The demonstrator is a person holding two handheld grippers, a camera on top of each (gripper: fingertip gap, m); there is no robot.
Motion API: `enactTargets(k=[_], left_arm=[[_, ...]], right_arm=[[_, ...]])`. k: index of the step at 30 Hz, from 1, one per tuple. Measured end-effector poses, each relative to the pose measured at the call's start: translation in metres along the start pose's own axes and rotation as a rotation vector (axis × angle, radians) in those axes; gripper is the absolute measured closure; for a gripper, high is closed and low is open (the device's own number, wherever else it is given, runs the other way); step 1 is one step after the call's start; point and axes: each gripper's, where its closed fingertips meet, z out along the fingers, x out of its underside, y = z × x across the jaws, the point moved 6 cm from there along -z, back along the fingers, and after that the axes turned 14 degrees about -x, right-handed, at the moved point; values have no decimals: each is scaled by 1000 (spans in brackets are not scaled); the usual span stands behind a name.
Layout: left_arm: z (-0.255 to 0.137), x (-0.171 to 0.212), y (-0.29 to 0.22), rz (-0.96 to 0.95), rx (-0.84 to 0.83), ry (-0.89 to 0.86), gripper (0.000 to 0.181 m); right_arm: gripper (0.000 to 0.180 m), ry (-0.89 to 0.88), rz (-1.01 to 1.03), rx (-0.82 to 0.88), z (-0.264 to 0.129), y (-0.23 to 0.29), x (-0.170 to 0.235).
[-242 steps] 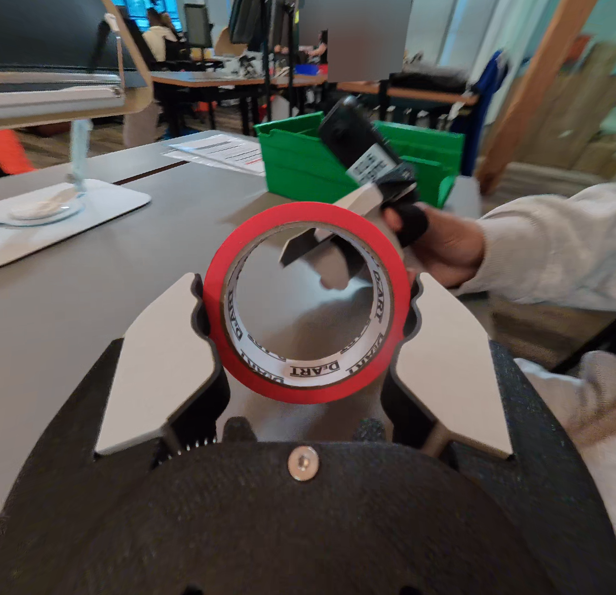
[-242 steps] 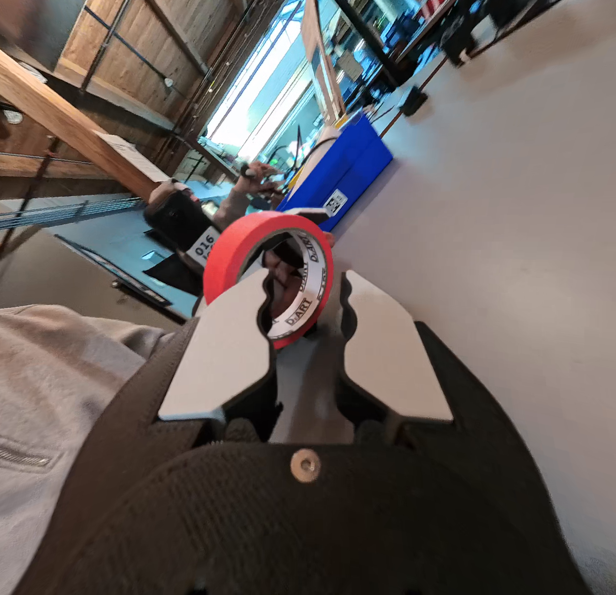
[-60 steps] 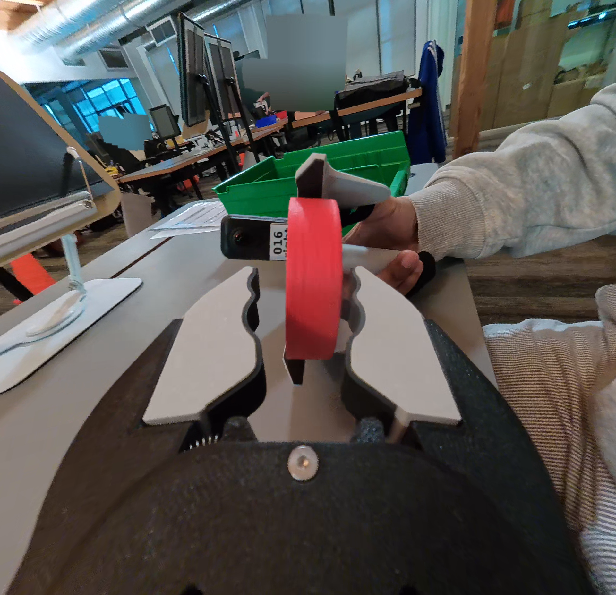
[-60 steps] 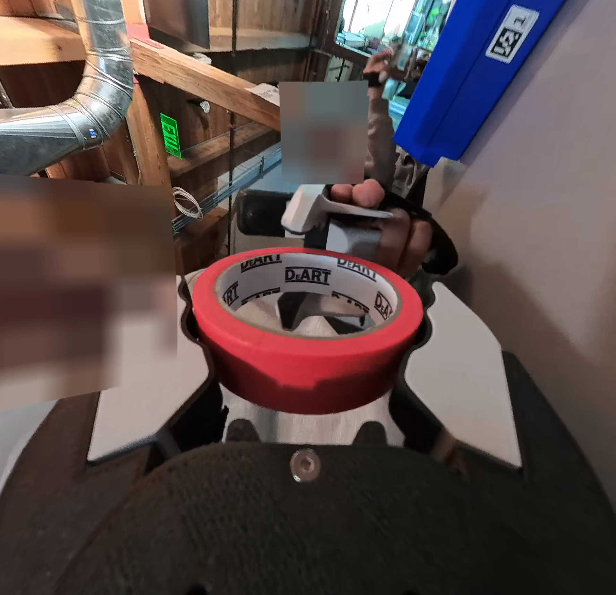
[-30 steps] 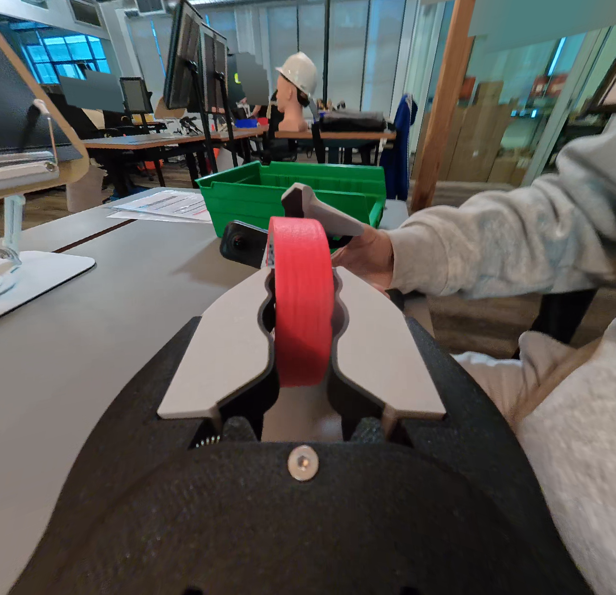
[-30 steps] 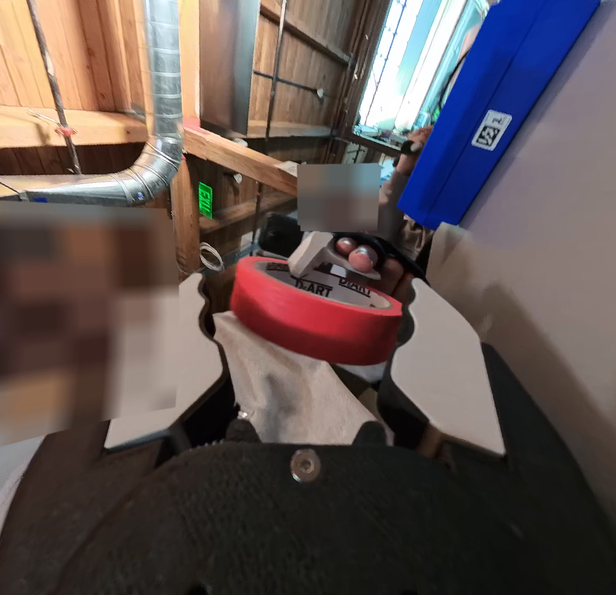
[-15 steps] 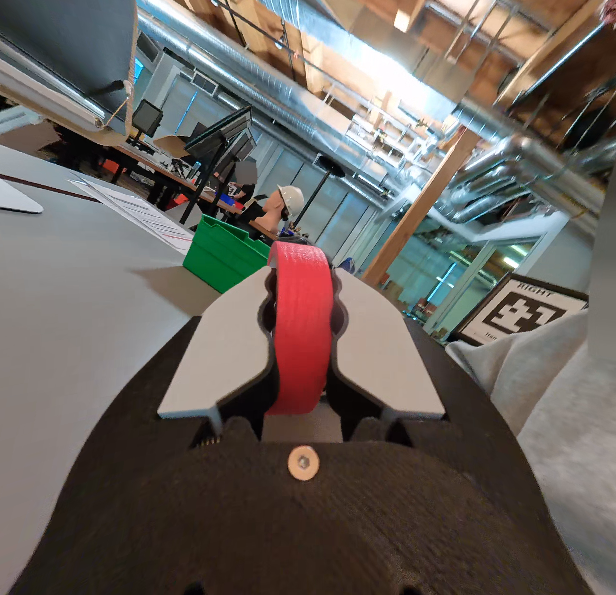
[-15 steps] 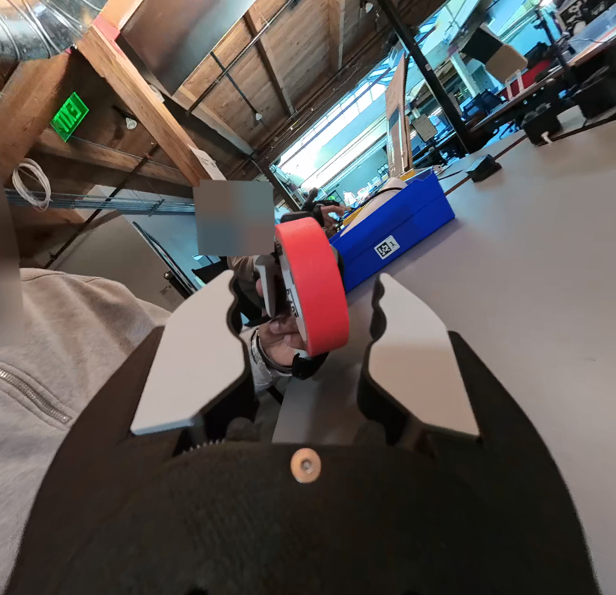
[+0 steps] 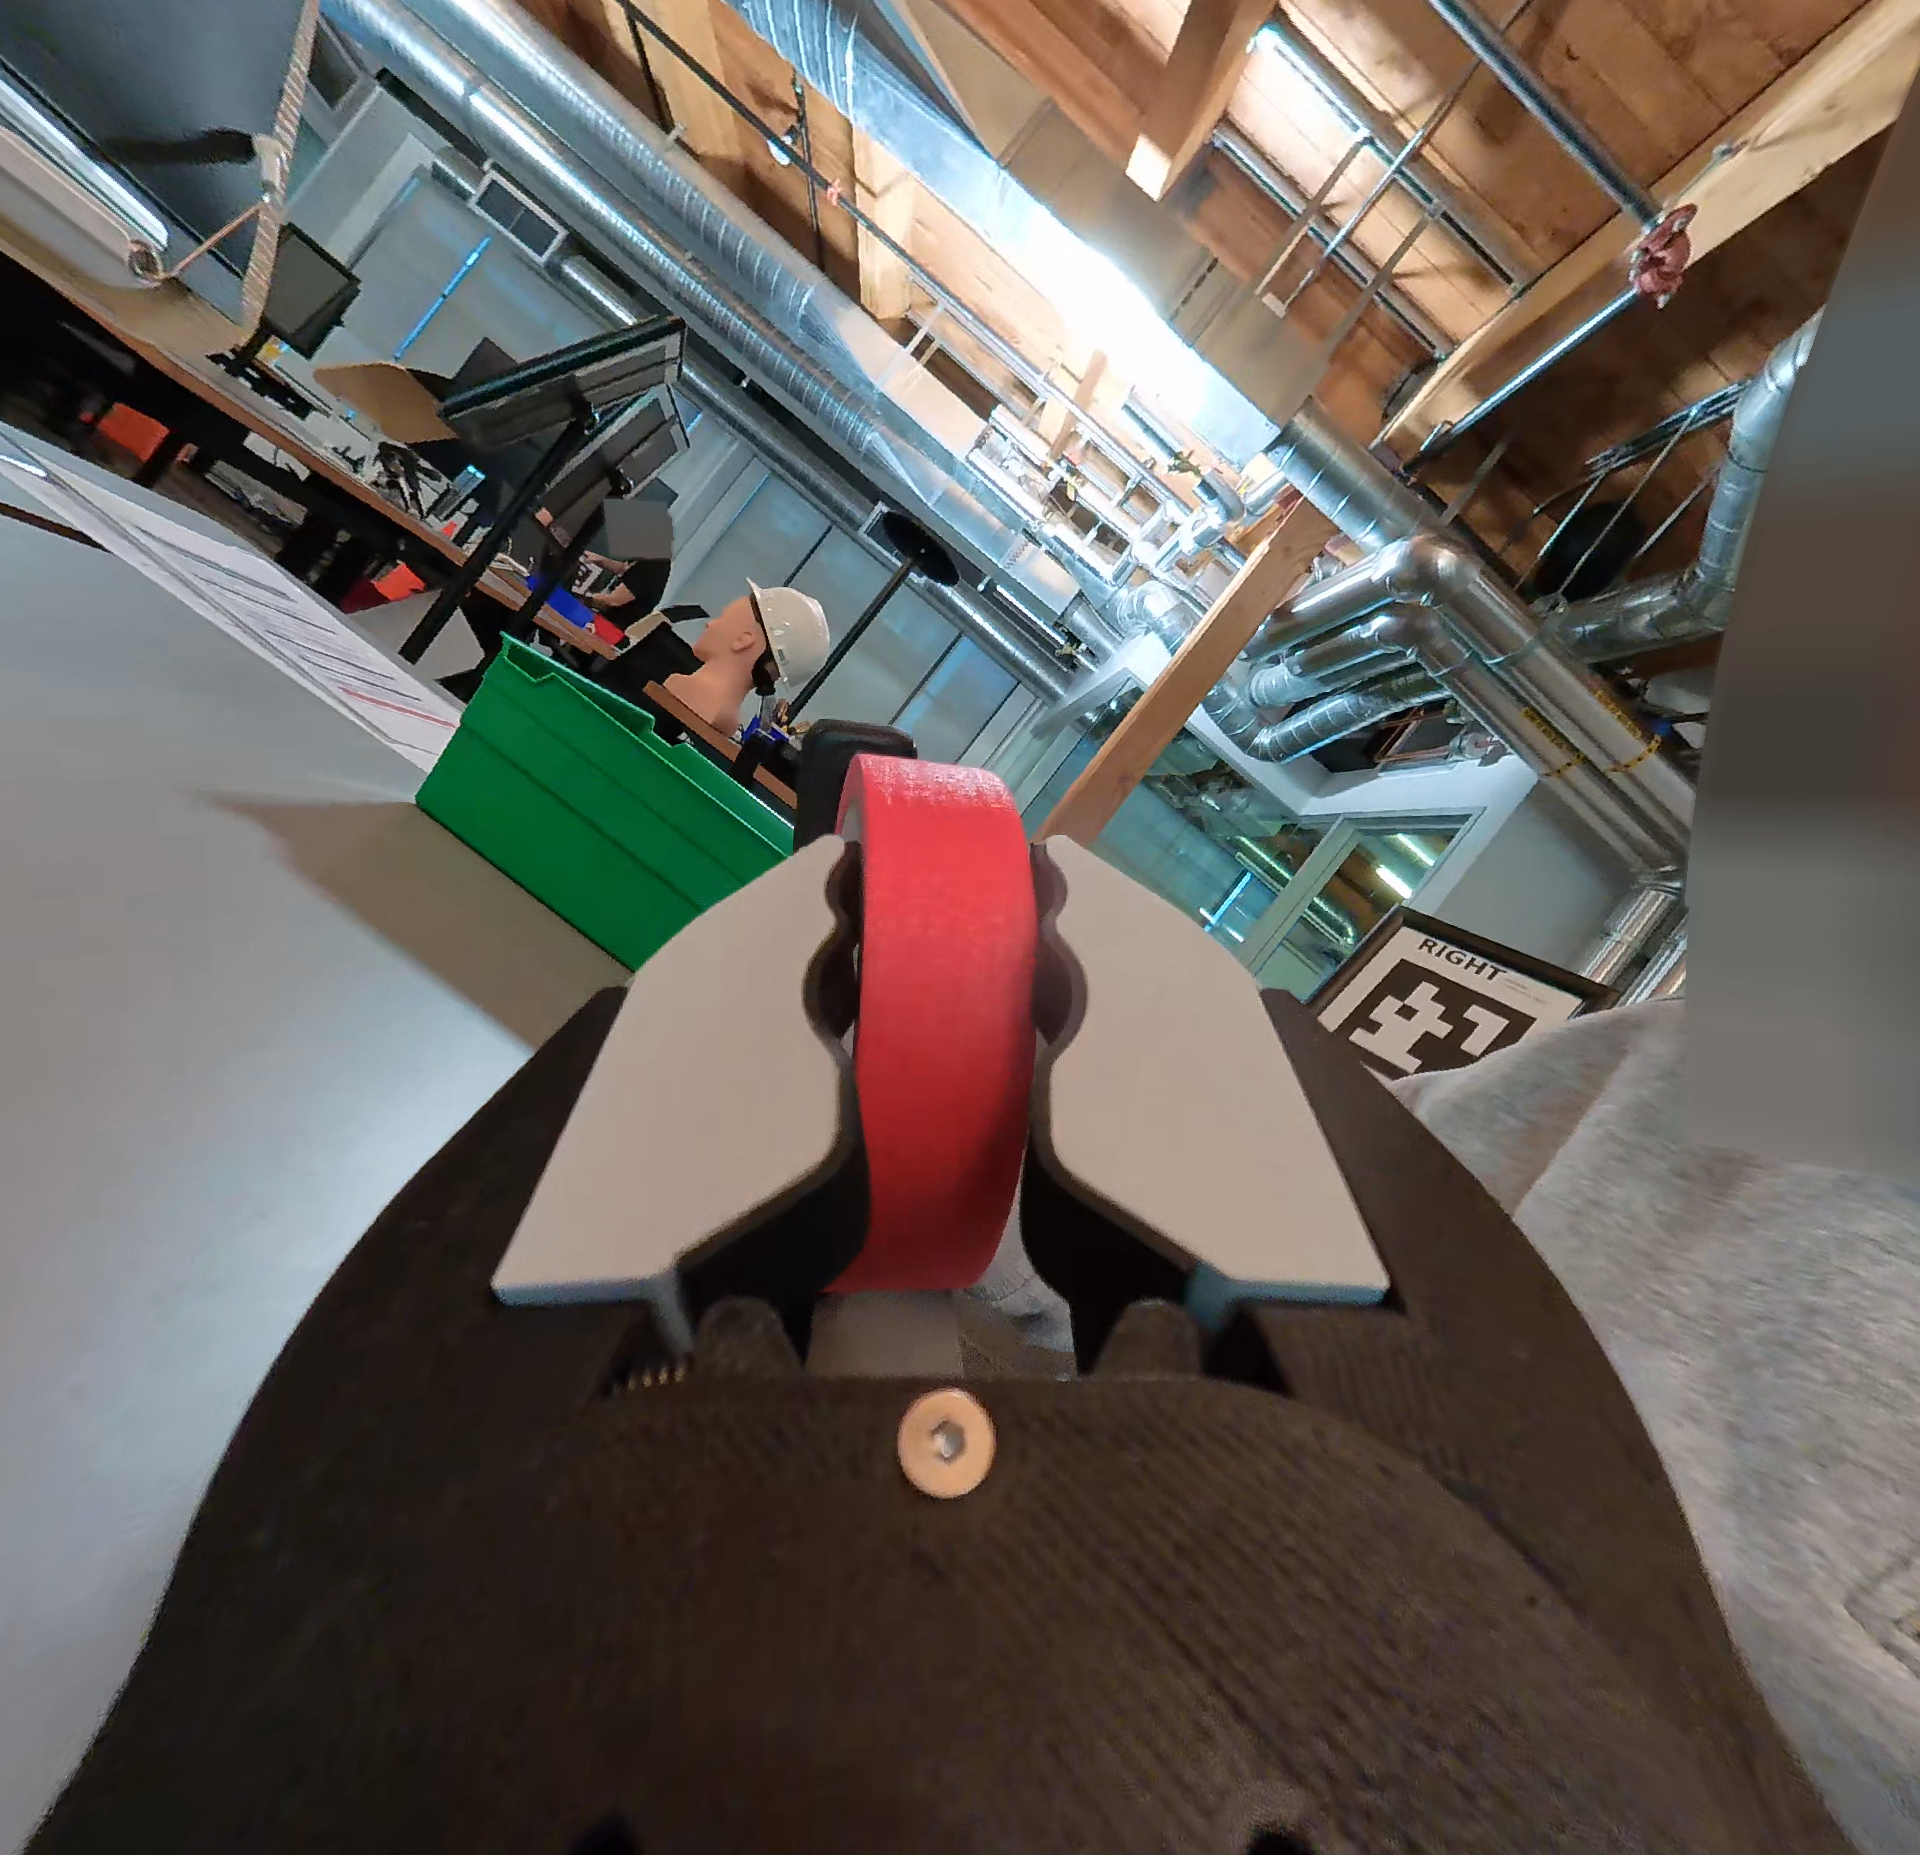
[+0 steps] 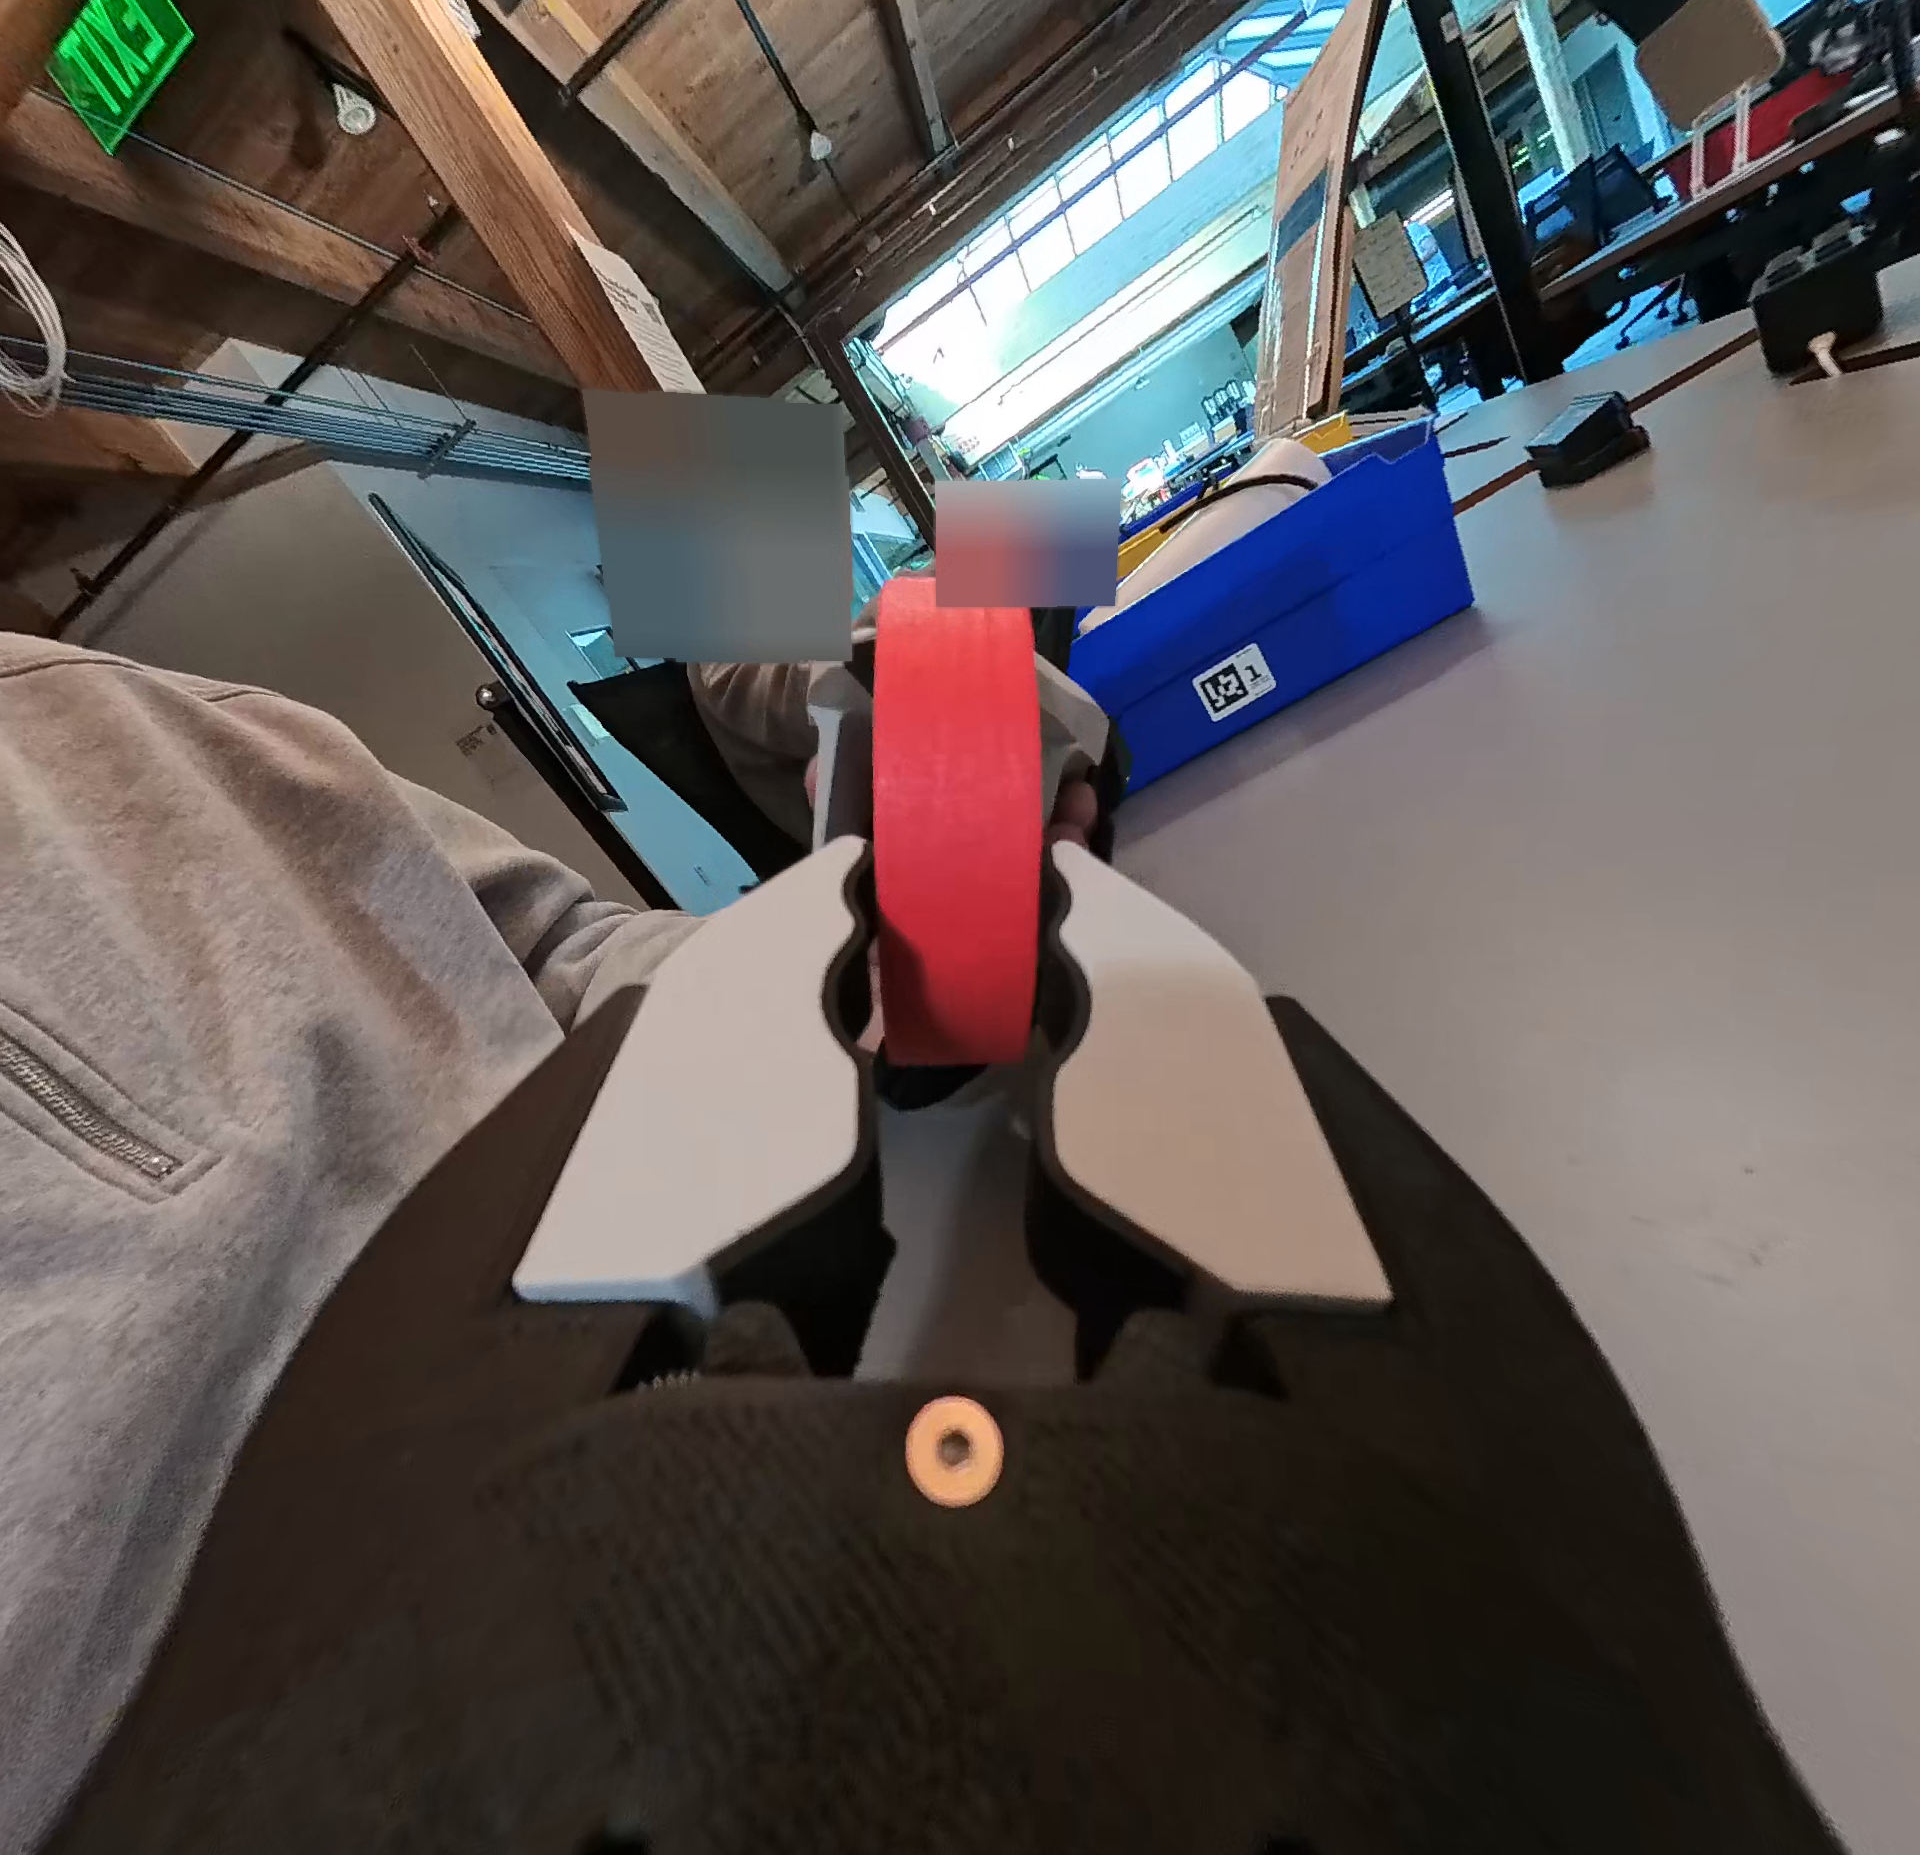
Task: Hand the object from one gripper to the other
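Tape is the one thing being passed: a single red roll (image 9: 940, 1016), held edge-on and upright between both grippers at once. In the left wrist view the left gripper (image 9: 940, 974) has its jaws narrowed hard against the roll's two flat sides, gripping it deep in the notches. In the right wrist view the right gripper (image 10: 956, 958) has its jaws drawn in around the near rim of the same roll (image 10: 956, 818); they look to be touching both sides, so I judge it closed on the tape too, though with a shallower bite near the tips. Pinching the flat faces from opposite ends likely leaves each tool its own stretch of rim, so one can let go without the roll dropping. The handover seems at its overlap point, release not yet made.

Two bins sit on the grey table (image 10: 1558, 974): one green bin (image 9: 582, 829) at about 10 o'clock of the left view, one blue bin (image 10: 1299, 600) at about 1 o'clock of the right view.
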Motion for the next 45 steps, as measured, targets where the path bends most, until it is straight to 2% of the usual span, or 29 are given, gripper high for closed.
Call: enactTargets(k=[2, 4, 7, 11, 19, 25, 27, 30, 35, 41, 45], left_arm=[[0, 0, 1, 18, -12, 18, 150], [2, -1, 3, 38, -56, 1, 113], [2, -3, 6, 58, -110, -21, 94], [0, -7, 13, 77, -178, -31, 85], [1, -1, 21, 94, -239, 40, 92], [8, 18, 26, 103, -271, 208, 96], [10, 28, 27, 61, -250, 298, 103], [13, 43, 26, -61, -169, 413, 123], [15, 60, 27, -85, -178, 555, 132], [15, 59, 29, -77, -222, 540, 129], [13, 55, 32, -99, -246, 526, 146]], right_arm=[[151, -22, 27, 2, -1, 0, -2], [151, -59, 71, 3, -4, -2, -5], [151, -99, 99, 21, -12, -5, -9], [151, -159, 121, 19, -19, -6, -15], [151, -150, 111, 46, -21, -8, -16], [151, -155, 85, 71, -24, -8, -19], [151, -181, 93, 59, -26, -8, -20], [151, -232, 117, 43, -30, -9, -23], [151, -280, 124, 53, -37, -10, -27], [151, -254, 96, 89, -36, -10, -26], [151, -205, 29, 160, -33, -10, -24]])
